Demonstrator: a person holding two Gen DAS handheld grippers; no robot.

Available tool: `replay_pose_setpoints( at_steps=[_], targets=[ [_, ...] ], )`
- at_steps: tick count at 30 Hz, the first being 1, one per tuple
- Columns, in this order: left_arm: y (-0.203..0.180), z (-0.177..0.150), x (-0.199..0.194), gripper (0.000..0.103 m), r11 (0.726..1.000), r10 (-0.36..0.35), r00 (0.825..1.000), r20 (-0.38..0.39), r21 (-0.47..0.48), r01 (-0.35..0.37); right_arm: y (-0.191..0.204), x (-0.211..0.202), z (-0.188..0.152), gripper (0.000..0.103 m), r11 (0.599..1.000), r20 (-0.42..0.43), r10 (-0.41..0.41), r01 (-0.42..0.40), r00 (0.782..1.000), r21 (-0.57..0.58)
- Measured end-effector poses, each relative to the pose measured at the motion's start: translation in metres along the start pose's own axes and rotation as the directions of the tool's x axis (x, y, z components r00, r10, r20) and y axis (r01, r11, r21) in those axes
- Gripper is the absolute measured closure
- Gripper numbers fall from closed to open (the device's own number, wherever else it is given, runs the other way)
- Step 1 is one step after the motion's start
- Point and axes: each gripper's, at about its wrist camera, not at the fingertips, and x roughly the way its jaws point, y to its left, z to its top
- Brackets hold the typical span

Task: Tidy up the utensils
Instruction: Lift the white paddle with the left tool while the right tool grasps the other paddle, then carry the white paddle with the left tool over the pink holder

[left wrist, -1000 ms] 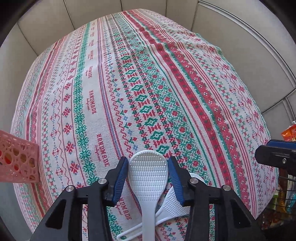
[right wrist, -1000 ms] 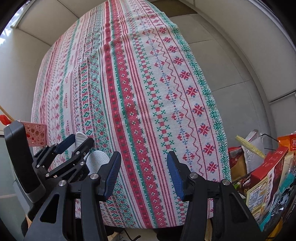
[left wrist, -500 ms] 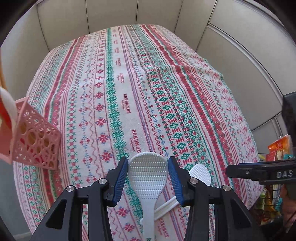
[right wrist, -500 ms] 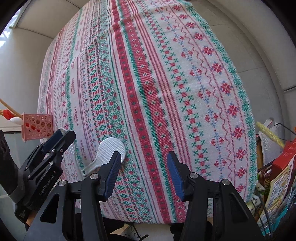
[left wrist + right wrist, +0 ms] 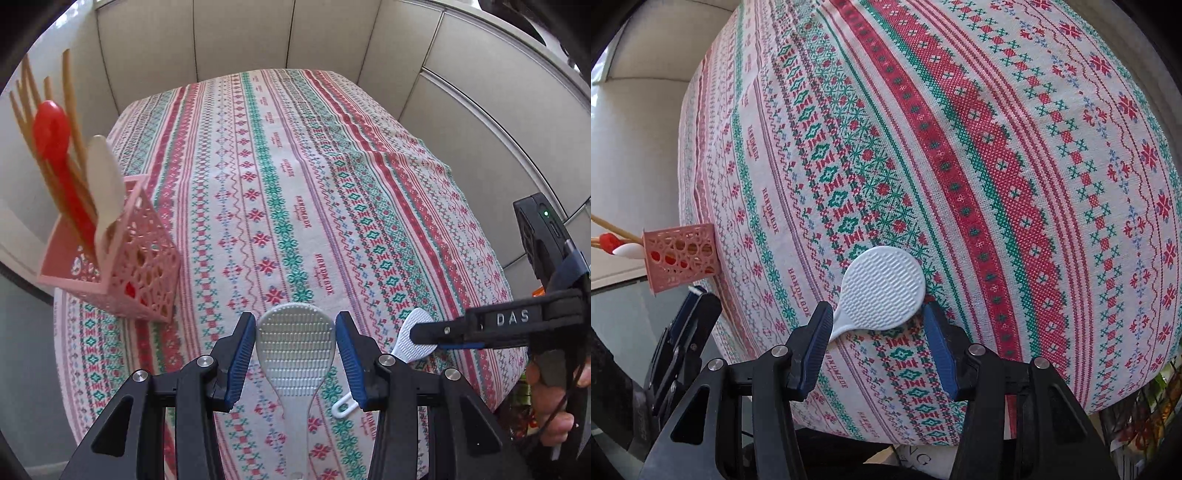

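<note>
Hand point(image 5: 554, 402) gripping right gripper point(image 5: 436, 338) handle

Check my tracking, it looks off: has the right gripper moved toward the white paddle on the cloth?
Yes. The right gripper has closed in on the white paddle, whose head now sits between its open jaws on the tablecloth.

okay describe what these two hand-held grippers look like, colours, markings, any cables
Both are black plastic frames with silver bolts and ribbed blue pads on the fingers. The right hand-held gripper carries white "DAS" lettering, a black box with a green light, and a thin black cable. The left hand-held gripper shows no lettering here.
</note>
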Motion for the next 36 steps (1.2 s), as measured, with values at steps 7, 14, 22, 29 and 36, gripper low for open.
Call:
replay_pose_setpoints(
  at_steps=[7,14,22,29,36],
  targets=[
    [0.013,-0.005,-0.011,0.058,1.0,0.004,1.0,0.024,-0.006,-0.004,0.026,0.007,0.009,0.05,0.998,0.05,-0.065,0.066,0.997,-0.015],
    [0.021,-0.007,-0.022,0.058,1.0,-0.005,0.999,0.054,-0.022,0.006,0.053,0.019,0.021,0.062,0.981,0.116,-0.166,0.175,0.979,-0.077],
    [0.026,-0.006,-0.032,0.058,1.0,-0.007,0.996,0.084,-0.027,0.009,0.074,0.032,0.037,0.081,0.986,0.138,-0.111,0.126,0.984,-0.106],
    [0.037,-0.002,-0.045,0.058,0.997,-0.011,0.99,0.139,-0.071,0.021,0.08,0.038,0.047,0.099,0.989,0.073,0.094,-0.085,0.993,-0.122],
    [0.048,0.001,-0.056,0.058,0.994,-0.002,0.982,0.186,-0.108,0.023,0.109,0.031,0.04,0.1,0.971,0.09,0.15,-0.13,0.985,-0.203]
  ],
)
